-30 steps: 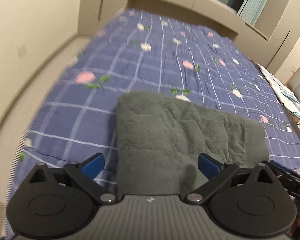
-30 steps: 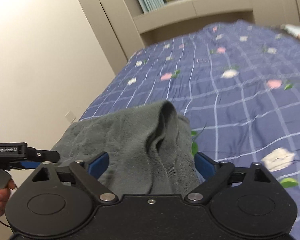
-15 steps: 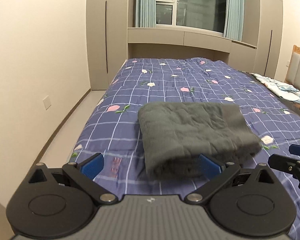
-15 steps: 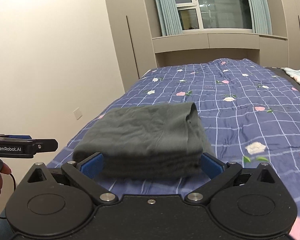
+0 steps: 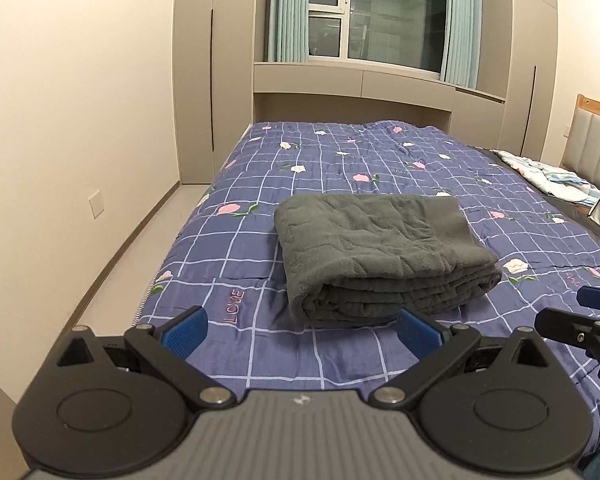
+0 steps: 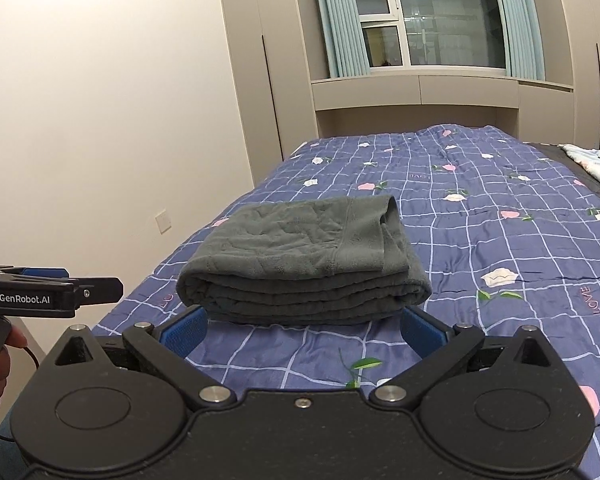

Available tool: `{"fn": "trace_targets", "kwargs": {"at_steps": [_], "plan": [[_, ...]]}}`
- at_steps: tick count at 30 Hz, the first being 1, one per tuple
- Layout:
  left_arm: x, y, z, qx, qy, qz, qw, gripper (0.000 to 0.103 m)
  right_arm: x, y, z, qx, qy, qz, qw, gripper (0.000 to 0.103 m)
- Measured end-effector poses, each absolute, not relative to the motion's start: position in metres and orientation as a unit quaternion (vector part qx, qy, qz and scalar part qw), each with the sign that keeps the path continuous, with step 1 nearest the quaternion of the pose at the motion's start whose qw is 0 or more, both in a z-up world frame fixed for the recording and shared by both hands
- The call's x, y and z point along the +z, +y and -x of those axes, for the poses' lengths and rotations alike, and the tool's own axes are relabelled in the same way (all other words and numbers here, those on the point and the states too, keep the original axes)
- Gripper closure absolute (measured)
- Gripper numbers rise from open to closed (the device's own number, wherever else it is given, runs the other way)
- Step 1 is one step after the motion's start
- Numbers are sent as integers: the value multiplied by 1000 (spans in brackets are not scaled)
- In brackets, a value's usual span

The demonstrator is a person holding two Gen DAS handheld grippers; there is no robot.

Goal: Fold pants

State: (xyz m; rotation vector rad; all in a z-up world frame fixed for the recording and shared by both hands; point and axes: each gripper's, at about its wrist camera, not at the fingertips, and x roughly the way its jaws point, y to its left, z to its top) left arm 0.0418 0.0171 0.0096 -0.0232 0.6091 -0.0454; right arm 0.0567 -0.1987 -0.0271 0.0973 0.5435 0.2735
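Both hand-held grippers, left point(image 5: 300, 330) and right point(image 6: 302, 330), have backed off, jaws spread and empty; right's just widened. We judge the pants point(image 6: 300, 264) folded on the bed point(image 6: 500, 248), task done.

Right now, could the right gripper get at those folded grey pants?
Probably yes: the right gripper is open and empty, the folded pants lie straight ahead on the quilt, nothing between.

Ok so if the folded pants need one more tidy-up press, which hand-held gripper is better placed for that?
Probably right. The right hand-held gripper is open with the folded pants centred just beyond its fingertips. The left hand-held gripper, also open, has them off toward its right finger. Neither touches them.
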Motion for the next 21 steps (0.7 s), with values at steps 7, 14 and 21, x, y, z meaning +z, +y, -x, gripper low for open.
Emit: {"fn": "trace_targets", "kwargs": {"at_steps": [7, 14, 21], "plan": [[10, 16, -42, -23, 303, 8, 953, 0, -27, -199, -57, 135, 267, -49, 953, 1], [8, 16, -46, -24, 311, 10, 950, 0, -27, -199, -59, 136, 269, -51, 952, 1], [3, 16, -53, -21, 325, 17, 945, 0, -33, -201, -67, 135, 279, -55, 949, 1]]}}
